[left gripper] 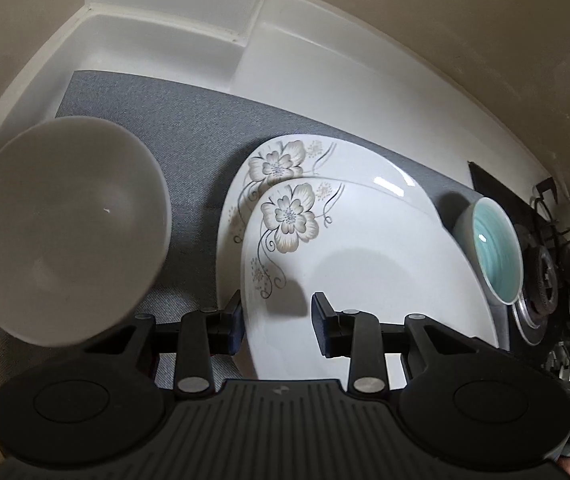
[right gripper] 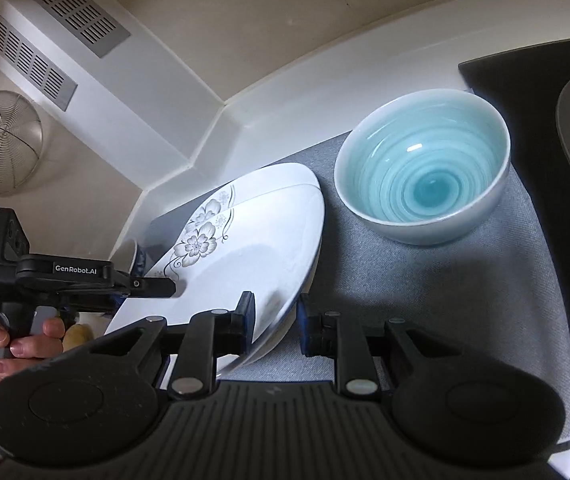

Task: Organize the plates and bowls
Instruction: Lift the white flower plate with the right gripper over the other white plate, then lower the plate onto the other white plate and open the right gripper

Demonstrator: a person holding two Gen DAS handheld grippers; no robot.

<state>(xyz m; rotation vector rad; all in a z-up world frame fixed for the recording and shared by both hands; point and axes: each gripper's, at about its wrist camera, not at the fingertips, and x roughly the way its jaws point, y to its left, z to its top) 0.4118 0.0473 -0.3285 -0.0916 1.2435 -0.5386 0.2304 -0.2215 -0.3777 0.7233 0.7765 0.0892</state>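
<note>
While both my tongs sat open astride the top floral plate (left gripper: 365, 272), left tongs (left gripper: 279, 322) spanned its left rim, right tongs (right gripper: 275, 322) its right rim; it lay on another plate (left gripper: 325, 156), w/ white bowl (left gripper: 65, 228) left & teal bowl (right gripper: 423, 164) right on the counter mat (right gripper: 445, 300).

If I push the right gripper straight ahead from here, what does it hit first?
The right gripper already straddles the edge of the top floral plate, jaws open, so it would likely ride further onto that rim. The blue bowl sits beyond and to the right, probably off the line, though depth is unclear.
</note>
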